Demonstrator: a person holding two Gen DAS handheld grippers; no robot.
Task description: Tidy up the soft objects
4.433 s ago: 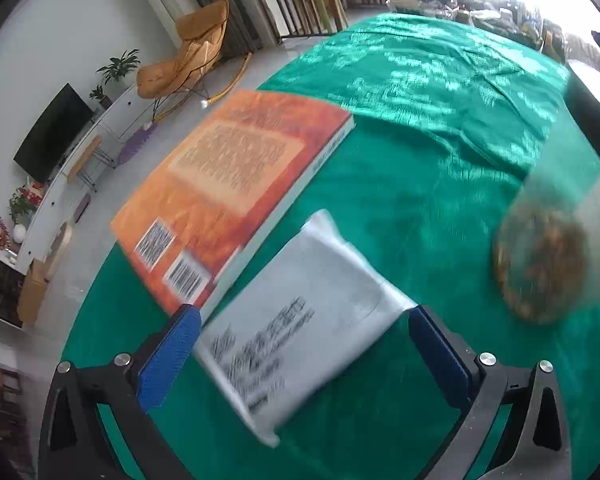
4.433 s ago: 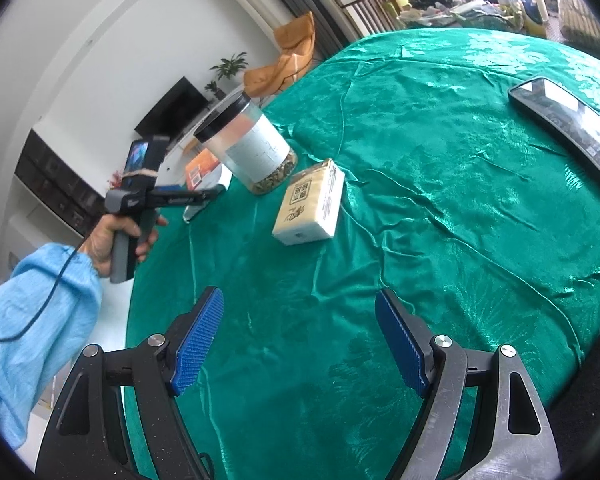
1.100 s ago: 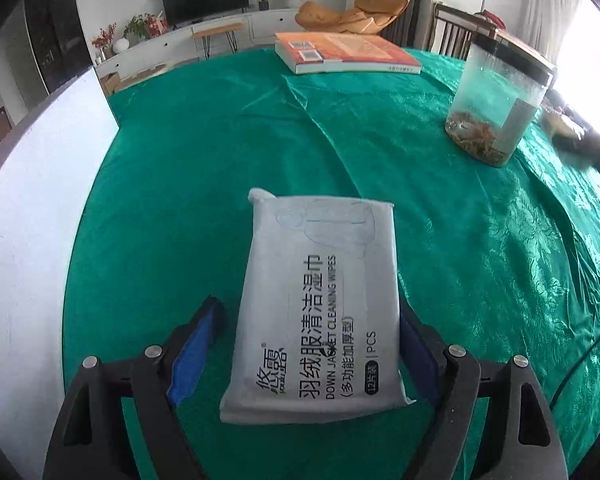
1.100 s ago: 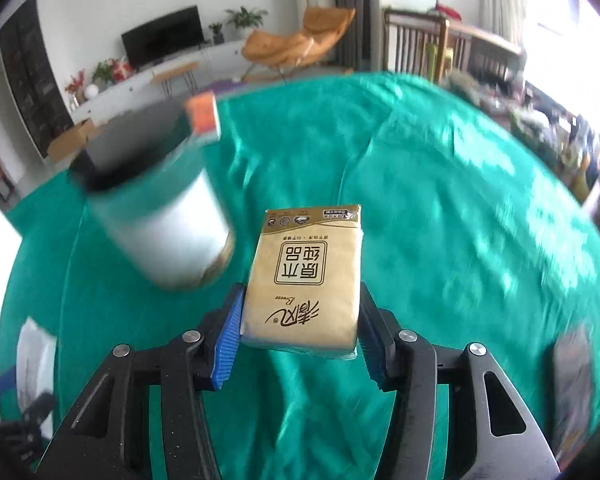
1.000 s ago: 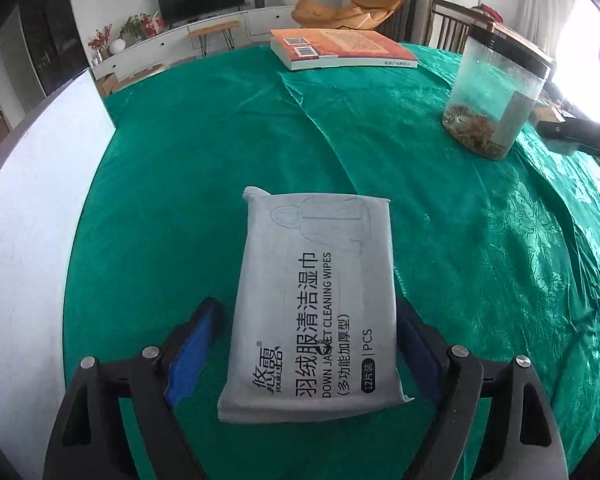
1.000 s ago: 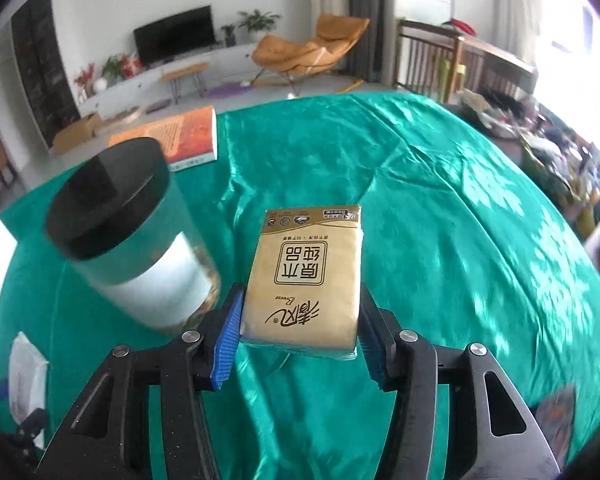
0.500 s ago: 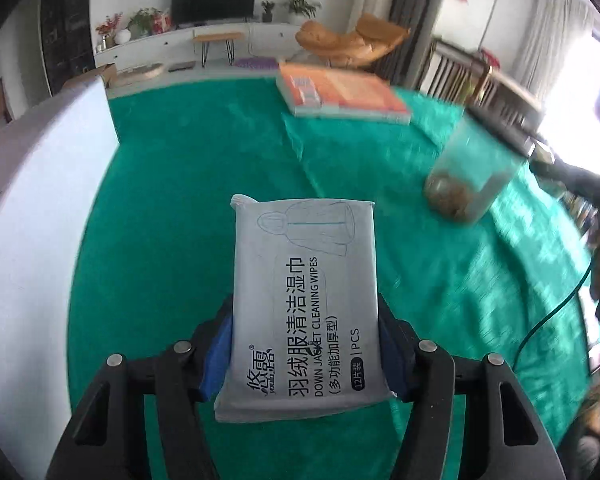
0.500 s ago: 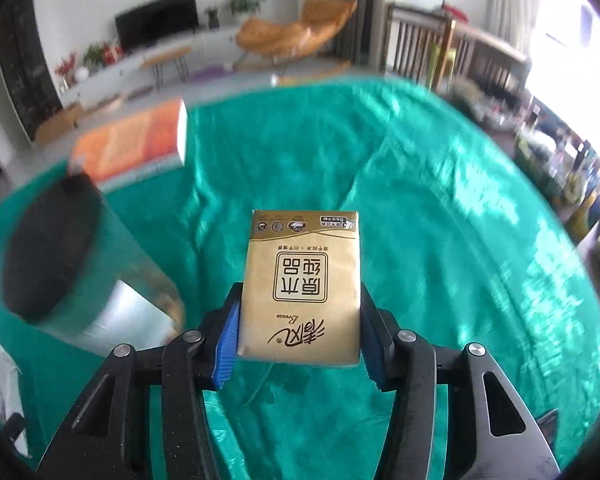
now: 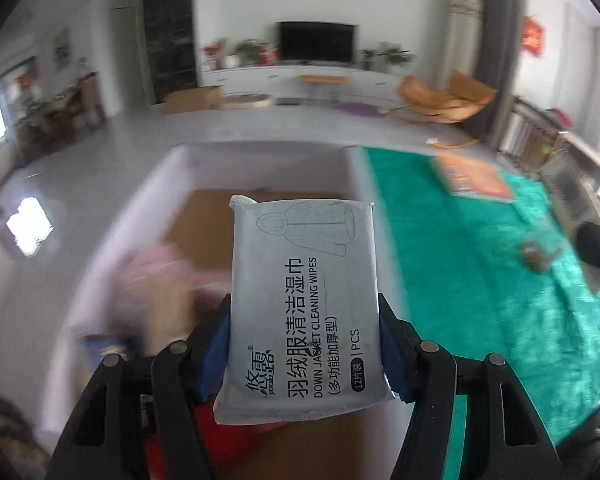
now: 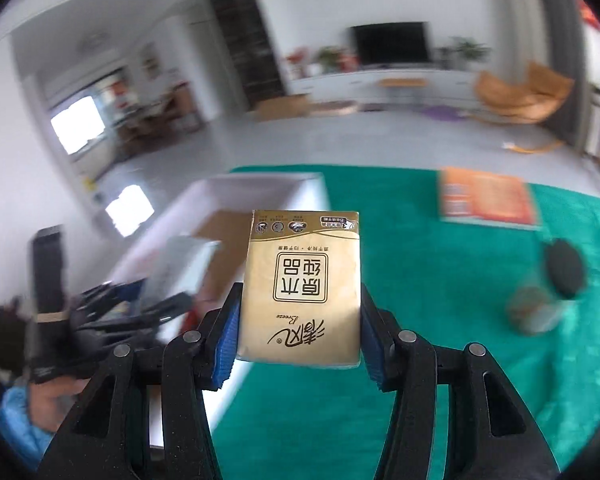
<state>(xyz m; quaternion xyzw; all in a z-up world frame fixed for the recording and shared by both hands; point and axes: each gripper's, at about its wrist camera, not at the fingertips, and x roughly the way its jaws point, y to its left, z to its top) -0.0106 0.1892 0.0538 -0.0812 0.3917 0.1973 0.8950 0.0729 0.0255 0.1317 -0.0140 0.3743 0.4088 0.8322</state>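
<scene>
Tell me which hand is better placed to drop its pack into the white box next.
Left. Its wet wipes pack already hangs over the white box, while the right's tissue pack is mostly over the green tablecloth.

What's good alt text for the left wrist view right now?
The left gripper holds a grey wipes pack between its blue pads, jaws easing open slightly, above an open white box with a cardboard floor and blurred pink and red items inside. The green tablecloth with an orange book lies to the right, a living room behind.
</scene>
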